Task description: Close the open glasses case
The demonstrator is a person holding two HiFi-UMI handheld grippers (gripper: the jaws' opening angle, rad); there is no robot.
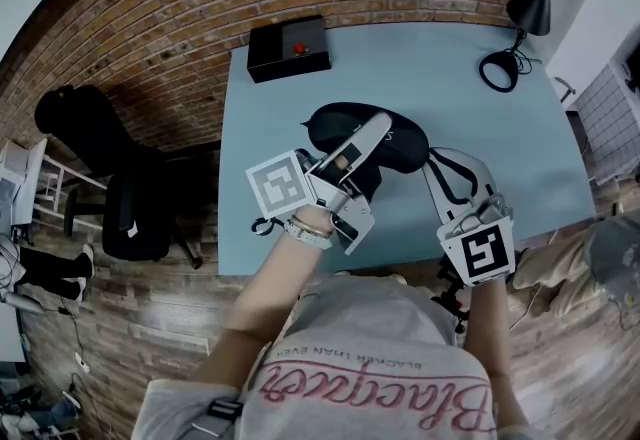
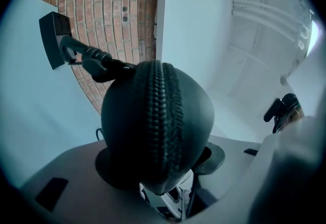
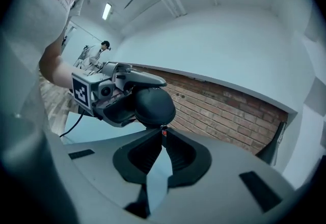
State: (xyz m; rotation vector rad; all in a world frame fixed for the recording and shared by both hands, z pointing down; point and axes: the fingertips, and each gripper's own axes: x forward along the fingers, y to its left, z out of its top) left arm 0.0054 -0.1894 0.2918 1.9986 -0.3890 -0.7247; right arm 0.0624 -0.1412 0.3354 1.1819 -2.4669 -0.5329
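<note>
Head view: glasses case (image 1: 335,123), black and oval, is held over the near half of the blue table (image 1: 480,88); whether it is lifted or resting cannot be told. It is clamped across its body by the left gripper (image 1: 368,153), and the right gripper (image 1: 435,163) is set at its right end. Open tabletop is left to the right and behind. A black box (image 1: 288,46) and a desk lamp (image 1: 528,8) are set well apart from the case at the far edge. The near edge lies just under both hands, so any pull is best directed along the case and not toward the body.

Left gripper view: case is seen end-on, gripped between the two jaws. Its zipper (image 2: 162,116) runs up the middle, with the teeth meshed along the stretch shown. The step in hand is judged to be zipping shut. The clamp should be held firm so that the case cannot swivel under the pull.

Right gripper view: jaws are closed together, their tips pinching what appears to be the small zipper pull (image 3: 162,129) at the case's end. The pull should be drawn in line with the teeth, around the curved end, without twisting. The task is judged nearly done.
</note>
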